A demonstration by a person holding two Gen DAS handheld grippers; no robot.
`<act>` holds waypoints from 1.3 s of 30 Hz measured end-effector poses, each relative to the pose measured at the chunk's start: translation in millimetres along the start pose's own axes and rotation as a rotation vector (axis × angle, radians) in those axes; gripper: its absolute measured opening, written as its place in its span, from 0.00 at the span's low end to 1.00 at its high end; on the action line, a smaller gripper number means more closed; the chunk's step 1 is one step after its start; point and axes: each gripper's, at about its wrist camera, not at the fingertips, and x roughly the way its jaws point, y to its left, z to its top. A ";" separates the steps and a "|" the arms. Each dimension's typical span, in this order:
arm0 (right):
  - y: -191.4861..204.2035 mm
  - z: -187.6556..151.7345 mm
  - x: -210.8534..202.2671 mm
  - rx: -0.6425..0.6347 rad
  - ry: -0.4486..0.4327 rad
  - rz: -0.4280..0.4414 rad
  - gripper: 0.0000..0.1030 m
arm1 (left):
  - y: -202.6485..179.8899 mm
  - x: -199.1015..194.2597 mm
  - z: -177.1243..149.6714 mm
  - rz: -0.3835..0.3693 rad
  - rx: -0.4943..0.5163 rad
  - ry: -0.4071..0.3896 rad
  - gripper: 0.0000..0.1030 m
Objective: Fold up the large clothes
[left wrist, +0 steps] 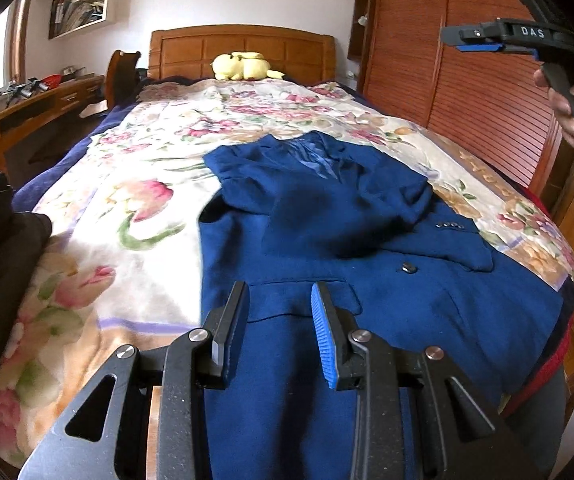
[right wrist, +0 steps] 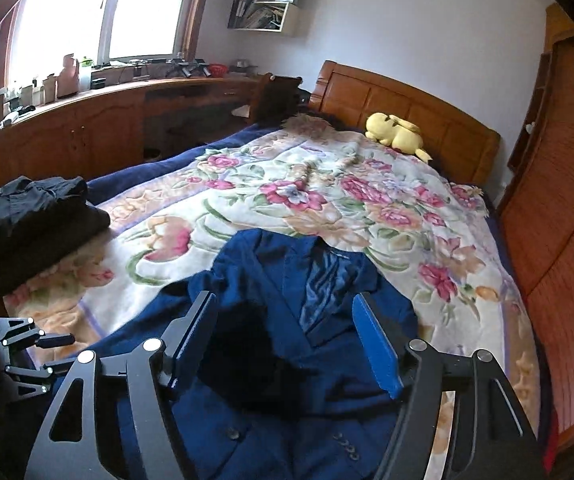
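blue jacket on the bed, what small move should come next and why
Probably bring the right hand-held gripper down onto the blue jacket near its hem: both sleeves already lie folded across the front, its jaws stand open and empty, and the lower half lies unfolded.

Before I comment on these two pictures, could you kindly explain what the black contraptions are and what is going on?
They are two hand-held grippers, each carrying a camera that looks along its fingers. One picture is from the left gripper, the other from the right gripper. Both hover with jaws apart over a navy blazer lying on the floral blanket, one sleeve folded across its front. Neither holds anything. A yellow plush toy sits by the headboard, and dark folded clothes lie at the bed's edge.
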 end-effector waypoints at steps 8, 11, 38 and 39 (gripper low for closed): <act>-30.8 -43.9 19.0 0.074 0.068 -0.010 0.70 | -25.9 14.3 1.9 -0.048 0.063 0.036 0.32; -40.9 -57.7 23.1 0.116 0.089 -0.013 0.70 | -31.3 18.3 4.3 -0.064 0.072 0.040 0.32; -22.6 -151.1 142.7 0.266 0.230 -0.060 0.72 | -22.9 165.3 88.2 0.025 0.225 0.250 0.39; -22.2 -150.3 142.3 0.267 0.230 -0.059 0.72 | -20.7 172.1 90.6 0.038 0.222 0.258 0.39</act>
